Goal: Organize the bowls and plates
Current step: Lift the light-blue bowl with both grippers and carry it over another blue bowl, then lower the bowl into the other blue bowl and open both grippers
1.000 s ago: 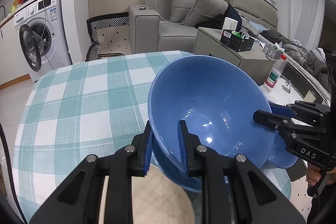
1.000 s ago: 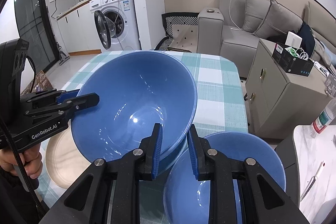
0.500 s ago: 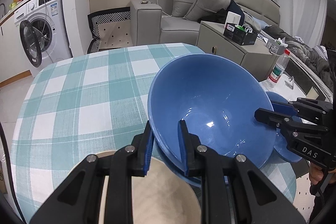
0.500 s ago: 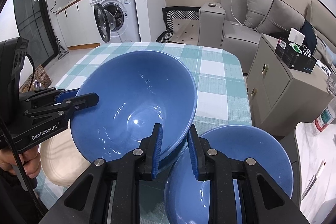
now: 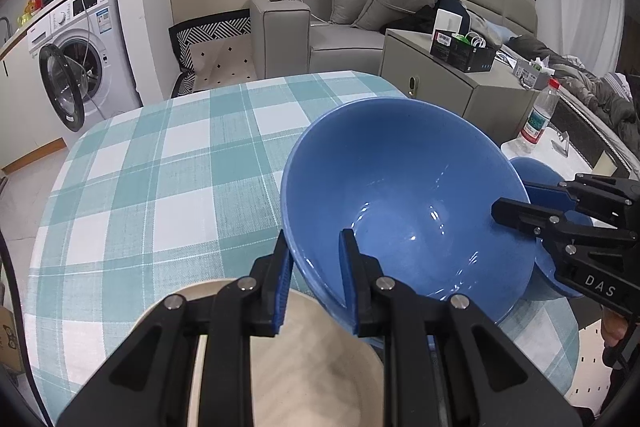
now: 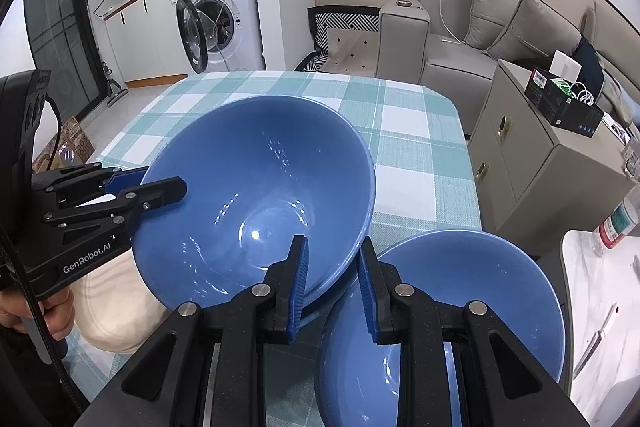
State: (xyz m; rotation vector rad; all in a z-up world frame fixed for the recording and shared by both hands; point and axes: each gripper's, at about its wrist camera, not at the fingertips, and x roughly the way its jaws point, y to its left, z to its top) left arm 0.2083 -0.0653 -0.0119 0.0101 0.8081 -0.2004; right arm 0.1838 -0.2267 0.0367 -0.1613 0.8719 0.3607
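Note:
A large blue bowl [image 5: 404,195] is held tilted above the checked table [image 5: 160,187] by both grippers. My left gripper [image 5: 314,281] is shut on its near rim, with a beige plate [image 5: 312,367] lying below it. My right gripper [image 6: 332,281] is shut on the opposite rim of the same bowl [image 6: 256,203]. A second blue bowl [image 6: 460,307] sits on the table under the right gripper; it also shows in the left wrist view [image 5: 536,171]. The beige plate [image 6: 116,307] lies under the left gripper [image 6: 160,183] in the right wrist view.
A grey cabinet [image 6: 532,163] with a black box stands past the table's right edge. A sofa [image 5: 352,23] and a washing machine [image 5: 76,67] stand beyond the far edge. A plastic bottle [image 5: 538,115] stands on a white side table.
Both grippers have carried the held bowl toward me, away from the table's far edge; more of the beige plate and the second bowl now shows below. The grips are unchanged.

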